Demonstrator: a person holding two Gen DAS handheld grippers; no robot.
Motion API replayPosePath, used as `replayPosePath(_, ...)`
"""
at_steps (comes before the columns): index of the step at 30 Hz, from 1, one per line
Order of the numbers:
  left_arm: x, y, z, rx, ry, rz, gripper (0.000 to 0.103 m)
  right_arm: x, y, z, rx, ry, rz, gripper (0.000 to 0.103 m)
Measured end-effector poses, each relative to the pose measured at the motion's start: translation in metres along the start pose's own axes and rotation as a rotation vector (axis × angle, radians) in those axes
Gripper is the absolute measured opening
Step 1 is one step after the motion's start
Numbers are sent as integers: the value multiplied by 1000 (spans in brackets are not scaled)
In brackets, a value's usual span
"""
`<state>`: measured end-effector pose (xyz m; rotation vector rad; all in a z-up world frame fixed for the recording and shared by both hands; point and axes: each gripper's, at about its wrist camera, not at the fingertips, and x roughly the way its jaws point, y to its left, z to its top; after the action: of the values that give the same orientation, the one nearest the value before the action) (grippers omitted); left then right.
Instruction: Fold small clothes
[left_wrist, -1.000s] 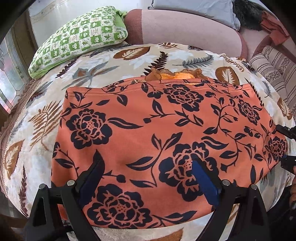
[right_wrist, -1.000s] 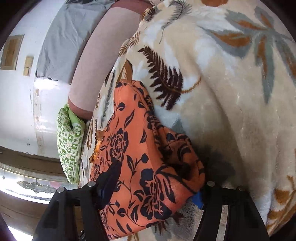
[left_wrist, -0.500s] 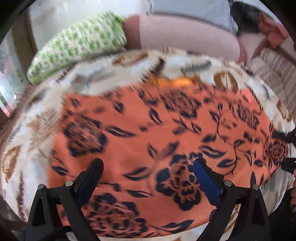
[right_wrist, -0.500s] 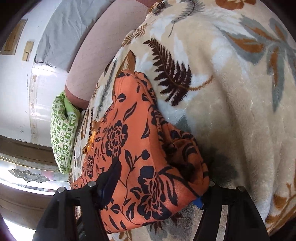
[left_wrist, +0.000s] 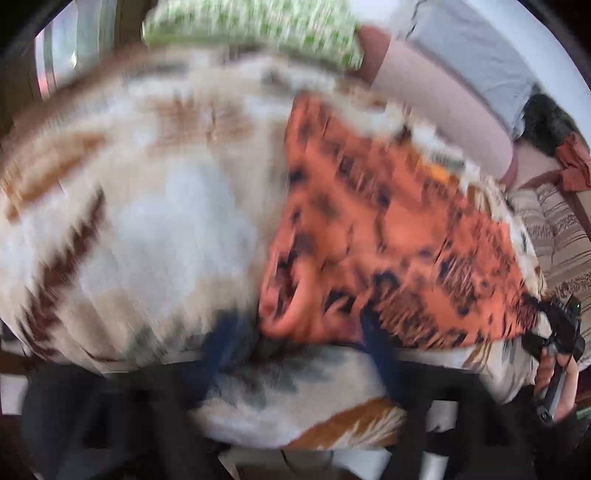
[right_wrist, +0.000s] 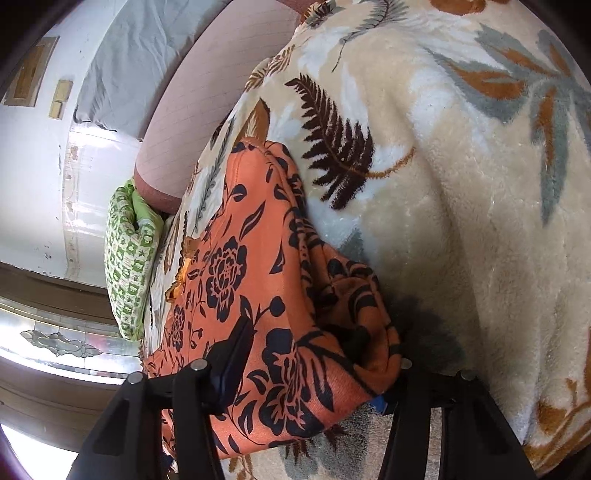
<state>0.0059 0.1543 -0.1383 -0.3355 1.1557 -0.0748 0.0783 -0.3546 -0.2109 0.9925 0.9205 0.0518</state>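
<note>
One orange flowered garment (right_wrist: 258, 295) lies on one leaf-patterned blanket (right_wrist: 461, 203), filling the lower centre of the right wrist view and the right half of the blurred left wrist view. The right gripper (right_wrist: 310, 373) has just been closing, and its two fingers straddle the garment's bunched corner, one pad pressed on top. The left gripper (left_wrist: 303, 343) has also just been closing; its two blue fingers stand at the garment's lower left corner, but blur hides whether they pinch it. One green checked pillow (right_wrist: 129, 258) sits at mid left.
</note>
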Motion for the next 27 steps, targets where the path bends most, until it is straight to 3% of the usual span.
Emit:
replayPosePath(2, -5, -2, -1, 5, -16, -23, 13, 0, 1, 0, -3, 4, -5, 57)
replayPosePath(4, -17, -17, -3, 86, -60, 9, 13, 0, 2, 0, -4, 7, -9, 57)
replayPosePath(7, 3, -4, -3, 39, 13, 14, 13, 0, 2, 0, -10, 7, -16, 57)
replayPosePath(8, 3, 2, -4, 4, 8, -16, 14, 0, 3, 0, -10, 6, -19, 57)
replayPosePath(11, -11, -13, 0, 55, -18, -6, 17, 0, 3, 1, -5, 11, -8, 59)
replayPosePath(14, -37, -33, 8, 124, -135, 46, 30, 0, -1, 3, 6, 22, 13, 60)
replayPosePath(15, -45, -40, 15, 144, -181, 61, 39, 0, -2, 3, 7, 25, 24, 62)
replayPosePath(16, -51, -48, 21, 165, -231, 73, 55, 0, -2, 4, 6, 28, 30, 64)
replayPosePath(18, -51, -61, 42, 220, -294, 90, 69, 0, -3, 5, 6, 31, 34, 65)
replayPosePath(20, -34, -67, 72, 284, -314, 112, 69, 0, -2, 6, 4, 35, 38, 67)
replayPosePath(22, -9, -64, 105, 278, -270, 115, 64, 0, -2, 6, 3, 37, 42, 67)
replayPosePath(24, 11, -53, 134, 261, -224, 36, 61, 0, -3, 6, 2, 39, 46, 67)
replayPosePath(27, 42, -41, 176, 236, -174, 66, 59, 0, -3, 6, -6, 41, 51, 67)
